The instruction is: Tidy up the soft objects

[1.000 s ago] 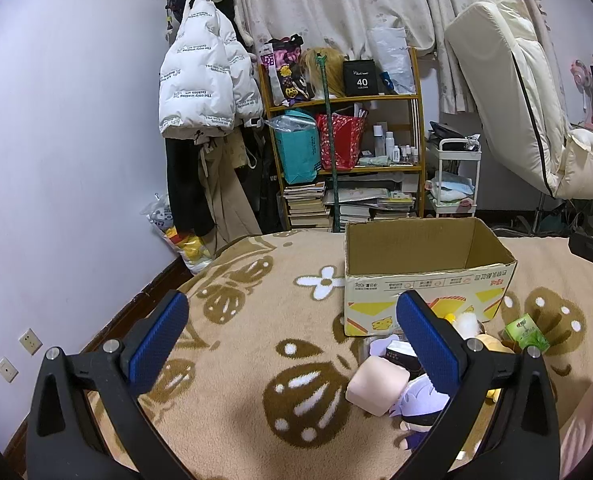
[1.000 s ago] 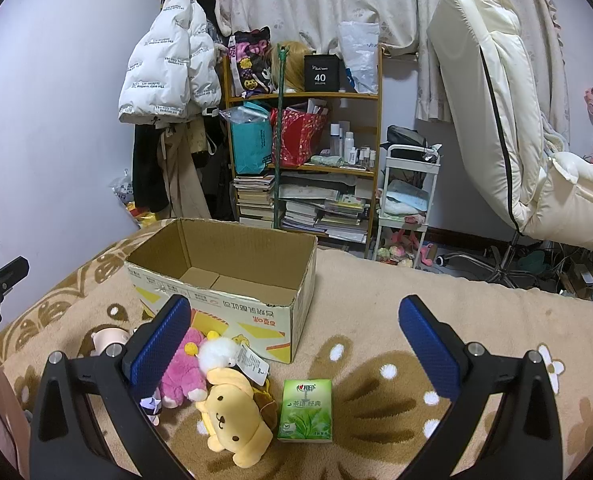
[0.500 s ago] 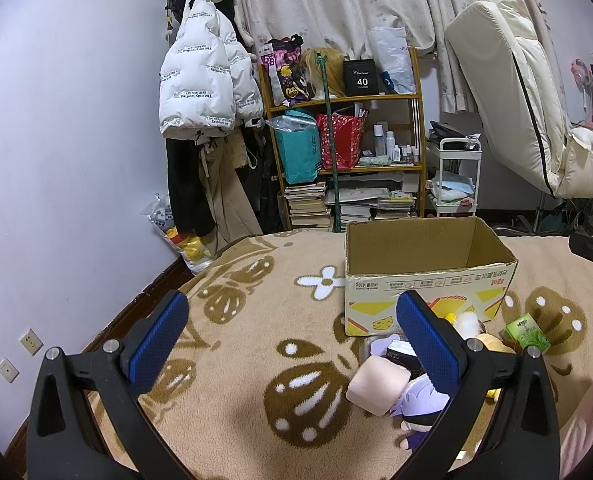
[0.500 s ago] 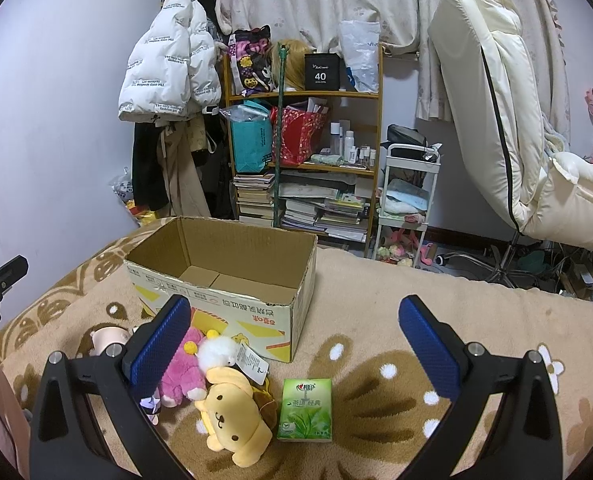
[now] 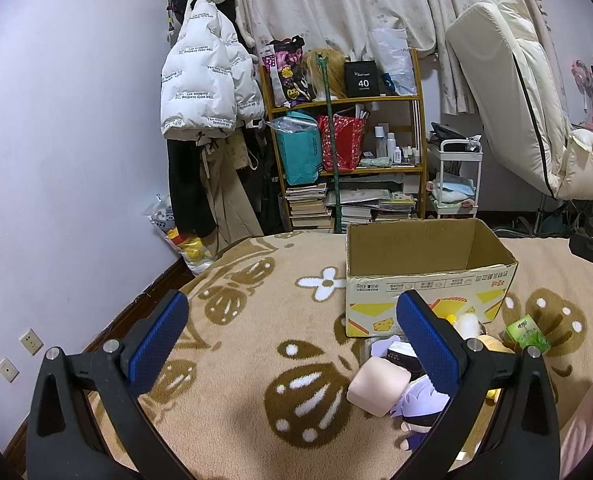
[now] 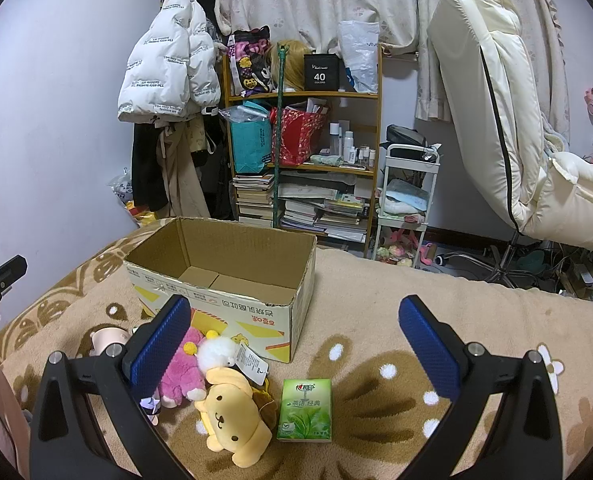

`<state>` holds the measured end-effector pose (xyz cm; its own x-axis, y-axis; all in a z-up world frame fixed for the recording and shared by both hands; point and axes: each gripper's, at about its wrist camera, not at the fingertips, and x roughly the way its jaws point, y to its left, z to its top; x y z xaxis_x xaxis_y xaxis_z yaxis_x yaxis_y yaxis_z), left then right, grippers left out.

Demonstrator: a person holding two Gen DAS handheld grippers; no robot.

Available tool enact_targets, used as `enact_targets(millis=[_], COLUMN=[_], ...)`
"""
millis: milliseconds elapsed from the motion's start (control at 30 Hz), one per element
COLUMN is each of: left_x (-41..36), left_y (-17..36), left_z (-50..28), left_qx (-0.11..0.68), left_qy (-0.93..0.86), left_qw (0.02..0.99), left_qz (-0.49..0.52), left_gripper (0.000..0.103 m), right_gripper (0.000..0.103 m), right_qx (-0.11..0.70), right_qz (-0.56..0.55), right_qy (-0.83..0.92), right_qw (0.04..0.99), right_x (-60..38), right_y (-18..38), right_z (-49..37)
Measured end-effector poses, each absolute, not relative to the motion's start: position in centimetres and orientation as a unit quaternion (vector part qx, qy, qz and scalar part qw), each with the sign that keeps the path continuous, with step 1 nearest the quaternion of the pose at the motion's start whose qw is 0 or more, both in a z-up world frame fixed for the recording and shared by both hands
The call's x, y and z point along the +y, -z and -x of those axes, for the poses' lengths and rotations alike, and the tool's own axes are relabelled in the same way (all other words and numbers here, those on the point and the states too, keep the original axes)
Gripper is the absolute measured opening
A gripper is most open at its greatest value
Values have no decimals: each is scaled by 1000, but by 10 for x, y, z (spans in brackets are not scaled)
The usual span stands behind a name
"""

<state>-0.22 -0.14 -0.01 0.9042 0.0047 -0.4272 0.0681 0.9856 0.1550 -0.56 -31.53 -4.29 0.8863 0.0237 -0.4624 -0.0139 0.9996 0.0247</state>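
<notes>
In front of the open cardboard box (image 6: 232,280), on the blanket (image 6: 376,292): yellow plush dog (image 6: 232,416), pink plush (image 6: 182,368), green tissue pack (image 6: 306,408). Left gripper (image 5: 292,344) and right gripper (image 6: 296,344) hovering nearby, jaws spread wide, holding nothing.

Even, perhaps overhead indoor light; sharp focus, soft shadows, fisheye-bent edges.

Matt corrugated cardboard box (image 6: 232,308), fuzzy plush toys (image 6: 232,416), fleecy blanket (image 6: 376,304)
</notes>
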Motion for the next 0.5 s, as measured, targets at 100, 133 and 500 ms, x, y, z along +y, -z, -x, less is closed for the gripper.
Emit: enact_targets(millis=[100,133,500], left_x=[-1,1,1], left_y=[0,-1,-1], left_z=[2,1,1], left_qx=[218,218,218], left_qy=[16,16,16], left_qw=[972,972,972], left_qz=[-83,-82,-83], left_gripper=[103,103,103], right_gripper=[103,103,103], right_qx=[238,238,239], right_qz=[-11,-11,-11], right_qy=[-11,-11,-11], right_qw=[971,971,971], right_x=[-313,-313,-315], right_y=[43,43,44], right_z=[5,5,5])
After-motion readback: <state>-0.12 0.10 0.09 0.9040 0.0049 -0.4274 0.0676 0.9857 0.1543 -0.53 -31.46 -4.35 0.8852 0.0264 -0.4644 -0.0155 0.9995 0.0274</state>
